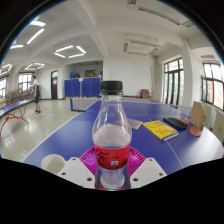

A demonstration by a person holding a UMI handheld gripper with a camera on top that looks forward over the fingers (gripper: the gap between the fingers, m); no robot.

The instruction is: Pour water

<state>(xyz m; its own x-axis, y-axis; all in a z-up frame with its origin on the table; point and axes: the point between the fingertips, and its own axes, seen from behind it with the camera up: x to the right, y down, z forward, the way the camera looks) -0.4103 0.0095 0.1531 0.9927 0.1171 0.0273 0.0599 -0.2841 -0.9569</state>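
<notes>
A clear plastic bottle (111,130) with a black cap and a red label stands upright between my fingers, held above the blue table (150,115). My gripper (111,163) is shut on the bottle, with the magenta pads (89,158) pressing its lower body from both sides. The bottle's upper half looks clear; I cannot tell its water level. A white cup (53,163) sits on the table just left of my left finger.
A yellow book (159,129), a dark flat object (177,123) and a brown bag (197,117) lie on the table's right side. A person (36,93) stands far off at the left. Blue table-tennis tables (82,88) stand at the back of the hall.
</notes>
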